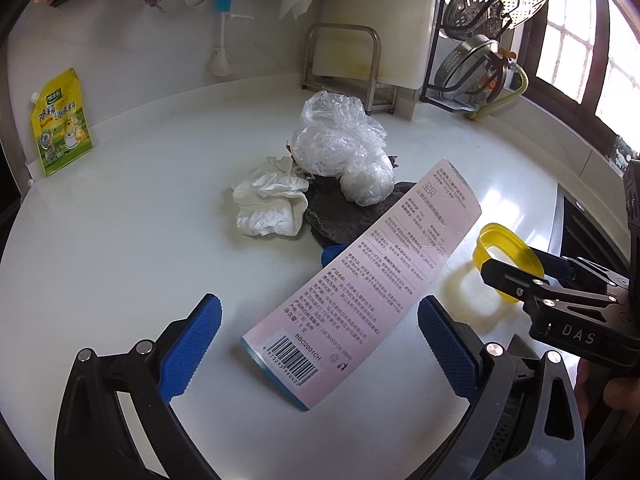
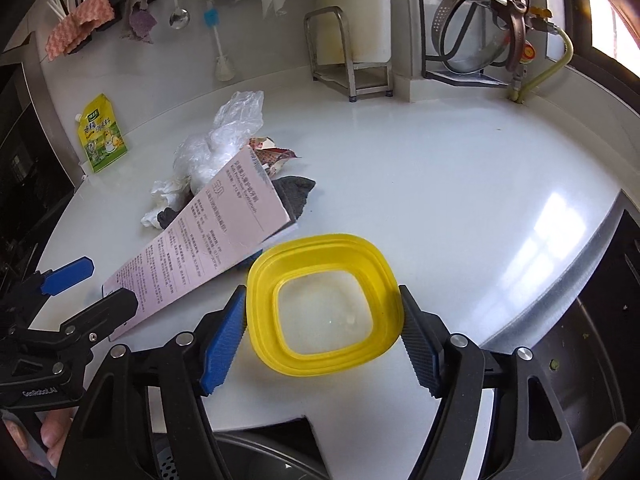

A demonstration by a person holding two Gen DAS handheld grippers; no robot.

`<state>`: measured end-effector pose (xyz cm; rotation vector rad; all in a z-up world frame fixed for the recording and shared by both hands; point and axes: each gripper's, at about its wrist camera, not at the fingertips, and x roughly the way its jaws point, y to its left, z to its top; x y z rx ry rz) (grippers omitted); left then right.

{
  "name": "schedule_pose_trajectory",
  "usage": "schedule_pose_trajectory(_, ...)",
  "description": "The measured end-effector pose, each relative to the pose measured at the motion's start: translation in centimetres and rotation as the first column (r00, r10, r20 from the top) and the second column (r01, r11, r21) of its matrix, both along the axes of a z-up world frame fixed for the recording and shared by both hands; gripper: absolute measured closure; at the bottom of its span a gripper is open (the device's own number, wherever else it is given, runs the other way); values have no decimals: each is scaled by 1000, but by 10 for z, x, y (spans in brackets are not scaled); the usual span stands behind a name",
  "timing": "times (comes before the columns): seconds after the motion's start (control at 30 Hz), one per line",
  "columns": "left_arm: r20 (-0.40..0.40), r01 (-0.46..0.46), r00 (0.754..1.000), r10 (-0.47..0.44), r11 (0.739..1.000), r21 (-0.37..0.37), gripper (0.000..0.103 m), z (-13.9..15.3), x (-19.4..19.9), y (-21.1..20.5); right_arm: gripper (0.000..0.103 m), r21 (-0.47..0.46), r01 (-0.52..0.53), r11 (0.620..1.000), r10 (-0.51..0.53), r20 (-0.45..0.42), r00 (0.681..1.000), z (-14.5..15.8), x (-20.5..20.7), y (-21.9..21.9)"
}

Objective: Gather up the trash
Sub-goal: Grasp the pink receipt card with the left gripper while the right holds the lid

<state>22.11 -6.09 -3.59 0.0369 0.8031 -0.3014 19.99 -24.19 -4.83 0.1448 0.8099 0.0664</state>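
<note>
A long pink printed box lies between the open fingers of my left gripper, tilted, its far end raised over the trash pile. It also shows in the right wrist view. My right gripper is shut on a yellow square plastic rim, its pads pressing both sides; the rim also shows in the left wrist view. Behind lie a crumpled clear plastic bag, a crumpled white tissue, a grey cloth and a printed wrapper.
A yellow seasoning pouch leans on the back wall at left. A metal rack, a cutting board and a pot-lid holder stand at the back. A sink lies at the counter's right edge.
</note>
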Motion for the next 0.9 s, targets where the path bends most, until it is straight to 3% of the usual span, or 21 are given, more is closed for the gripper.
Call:
schedule_pose_trajectory(0.33, -26, 45, 999, -43, 998, 53, 6, -2, 7, -14, 33, 114, 37, 993, -43, 48, 998, 11, -29, -29)
schedule_pose_trajectory(0.67, -98, 59, 994, -51, 995, 82, 6, -10, 22, -21, 33, 176, -19, 984, 9, 56, 998, 10, -29, -26)
schedule_pose_trajectory(0.9, -120, 82, 990, -70, 992, 97, 6, -15, 25, -27, 33, 211, 9, 977, -21, 56, 998, 7, -29, -37)
